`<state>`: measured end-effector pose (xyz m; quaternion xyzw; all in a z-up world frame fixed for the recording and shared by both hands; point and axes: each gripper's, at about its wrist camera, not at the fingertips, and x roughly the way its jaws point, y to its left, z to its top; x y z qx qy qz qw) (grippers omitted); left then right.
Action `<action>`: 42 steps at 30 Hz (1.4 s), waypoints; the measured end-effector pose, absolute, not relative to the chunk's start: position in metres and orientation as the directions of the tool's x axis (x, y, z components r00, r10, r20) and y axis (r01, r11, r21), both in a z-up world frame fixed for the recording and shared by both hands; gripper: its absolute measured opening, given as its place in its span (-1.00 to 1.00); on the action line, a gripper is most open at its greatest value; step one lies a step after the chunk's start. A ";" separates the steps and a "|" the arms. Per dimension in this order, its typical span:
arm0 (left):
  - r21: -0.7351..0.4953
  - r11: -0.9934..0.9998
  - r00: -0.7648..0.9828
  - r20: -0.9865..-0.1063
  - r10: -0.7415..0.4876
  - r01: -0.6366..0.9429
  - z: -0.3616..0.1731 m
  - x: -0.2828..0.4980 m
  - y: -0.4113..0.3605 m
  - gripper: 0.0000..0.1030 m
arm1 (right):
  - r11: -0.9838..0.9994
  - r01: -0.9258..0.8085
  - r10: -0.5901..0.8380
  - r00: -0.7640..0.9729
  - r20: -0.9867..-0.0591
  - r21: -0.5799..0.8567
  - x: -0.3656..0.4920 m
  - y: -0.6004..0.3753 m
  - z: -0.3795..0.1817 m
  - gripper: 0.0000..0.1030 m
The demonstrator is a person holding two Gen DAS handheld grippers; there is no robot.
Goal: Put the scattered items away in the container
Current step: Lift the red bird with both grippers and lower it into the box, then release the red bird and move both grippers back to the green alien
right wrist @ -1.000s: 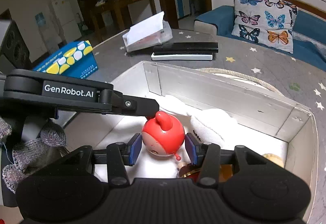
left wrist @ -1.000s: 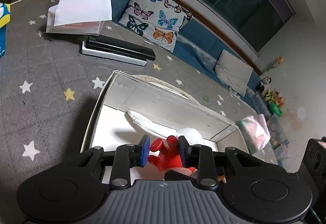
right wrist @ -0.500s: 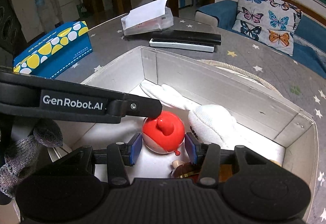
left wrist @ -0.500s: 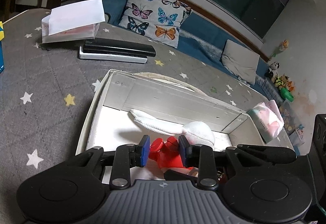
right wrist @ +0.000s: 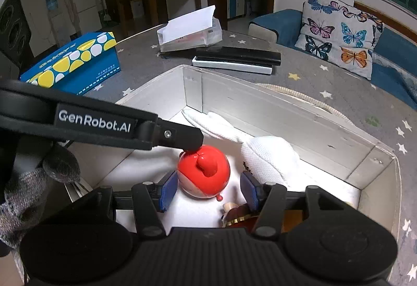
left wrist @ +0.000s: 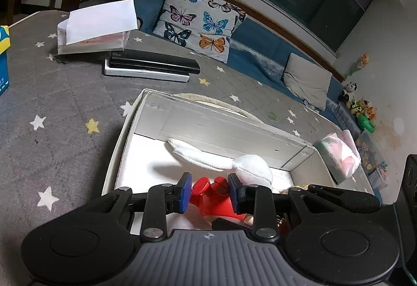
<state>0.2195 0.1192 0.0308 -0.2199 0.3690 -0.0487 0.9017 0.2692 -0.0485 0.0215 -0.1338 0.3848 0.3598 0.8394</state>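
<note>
Right gripper point(right wrist: 208, 191) fingers, just opening, flank the red toy point(right wrist: 203, 172) at lower centre without touching; left gripper point(left wrist: 208, 192) grips it inside the box point(right wrist: 286, 114).

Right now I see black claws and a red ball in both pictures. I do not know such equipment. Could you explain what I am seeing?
A person holds two hand grippers, each with a camera looking along its fingers: one picture per hand. On the grey table stands a white box holding a red toy and a white cloth. The left gripper reaches around the toy's top; whether it pinches is unclear. The right gripper has just been opening, the toy loose between its jaws.
</note>
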 end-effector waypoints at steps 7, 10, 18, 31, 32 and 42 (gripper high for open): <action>-0.438 0.895 0.731 -0.638 -0.242 -0.086 0.034 0.216 0.122 -0.34 | 0.710 -0.702 0.503 0.453 -0.736 0.053 0.267 -0.049 0.022 0.05; -0.441 0.893 0.733 -0.637 -0.240 -0.092 0.036 0.215 0.123 -0.34 | 0.711 -0.701 0.506 0.454 -0.733 0.057 0.267 -0.050 0.023 0.05; -0.445 0.891 0.746 -0.624 -0.233 -0.093 0.043 0.206 0.124 -0.34 | 0.716 -0.695 0.517 0.465 -0.718 0.065 0.262 -0.053 0.028 0.06; -0.450 0.888 0.769 -0.600 -0.220 -0.097 0.056 0.185 0.127 -0.33 | 0.719 -0.693 0.523 0.488 -0.699 0.054 0.248 -0.058 0.040 0.07; -0.450 0.888 0.770 -0.599 -0.219 -0.098 0.056 0.184 0.127 -0.33 | 0.720 -0.692 0.523 0.490 -0.698 0.053 0.246 -0.059 0.041 0.07; -0.451 0.889 0.792 -0.571 -0.216 -0.083 0.070 0.157 0.123 -0.33 | 0.717 -0.695 0.541 0.515 -0.665 0.045 0.226 -0.069 0.057 0.07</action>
